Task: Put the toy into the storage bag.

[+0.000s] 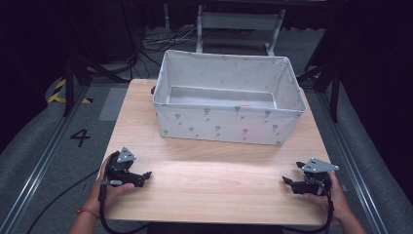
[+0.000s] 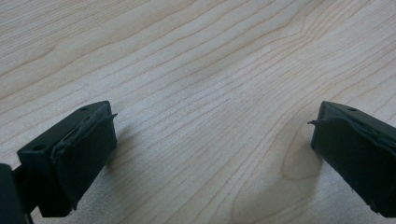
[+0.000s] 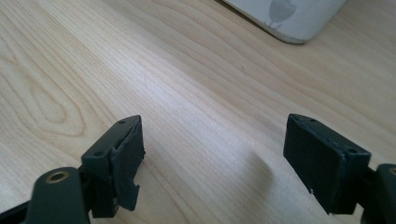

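Note:
A white fabric bin (image 1: 226, 100) with small grey prints stands at the back middle of the wooden table (image 1: 214, 190); its inside looks bare. My left gripper (image 1: 145, 177) rests near the front left edge, held by a hand, jaws wide apart over bare wood (image 2: 210, 135). My right gripper (image 1: 290, 181) rests near the front right edge, also held by a hand, its jaws spread with nothing between them (image 3: 212, 154). A corner of the bin (image 3: 285, 18) shows at the top of the right gripper view.
Grey carpet and metal rails flank the table. A number 4 marking (image 1: 80, 137) lies on the floor at left, and cables (image 1: 160, 41) and a frame stand behind the bin. Bare wood stretches between the two grippers.

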`<state>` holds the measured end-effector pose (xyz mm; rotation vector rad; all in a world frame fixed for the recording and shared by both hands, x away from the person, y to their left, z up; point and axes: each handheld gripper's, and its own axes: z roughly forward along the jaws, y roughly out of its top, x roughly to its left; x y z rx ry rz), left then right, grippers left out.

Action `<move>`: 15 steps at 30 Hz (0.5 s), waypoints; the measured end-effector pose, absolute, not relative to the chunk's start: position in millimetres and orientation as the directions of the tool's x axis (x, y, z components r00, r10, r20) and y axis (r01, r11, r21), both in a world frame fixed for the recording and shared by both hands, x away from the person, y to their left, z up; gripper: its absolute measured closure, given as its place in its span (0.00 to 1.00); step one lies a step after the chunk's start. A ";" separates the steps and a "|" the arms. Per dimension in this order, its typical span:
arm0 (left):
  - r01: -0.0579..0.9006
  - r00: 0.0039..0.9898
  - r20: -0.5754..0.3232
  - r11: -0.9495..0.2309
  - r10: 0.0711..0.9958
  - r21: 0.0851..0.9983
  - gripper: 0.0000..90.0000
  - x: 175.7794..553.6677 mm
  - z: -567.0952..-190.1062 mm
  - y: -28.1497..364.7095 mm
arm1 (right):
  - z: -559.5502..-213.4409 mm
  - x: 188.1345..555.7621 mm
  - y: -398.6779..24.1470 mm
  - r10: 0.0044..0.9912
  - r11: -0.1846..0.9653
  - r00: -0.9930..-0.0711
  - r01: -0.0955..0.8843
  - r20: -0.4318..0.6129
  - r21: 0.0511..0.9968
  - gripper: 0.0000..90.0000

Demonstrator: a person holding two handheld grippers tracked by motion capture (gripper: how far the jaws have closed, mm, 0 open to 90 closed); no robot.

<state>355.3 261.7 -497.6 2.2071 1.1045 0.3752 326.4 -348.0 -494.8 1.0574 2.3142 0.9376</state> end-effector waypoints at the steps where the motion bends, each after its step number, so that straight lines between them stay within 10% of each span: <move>1: 0.616 0.604 -0.027 -0.446 0.796 0.650 0.00 355.5 -497.4 261.4 | -496.2 325.8 -350.3 0.782 0.467 -0.618 0.499 -0.079 0.730 0.23; 15: 0.613 0.603 -0.022 -0.446 0.797 0.652 0.00 356.0 -497.4 261.2 | -501.8 317.4 -375.7 0.848 0.355 -0.530 0.589 0.016 0.726 0.17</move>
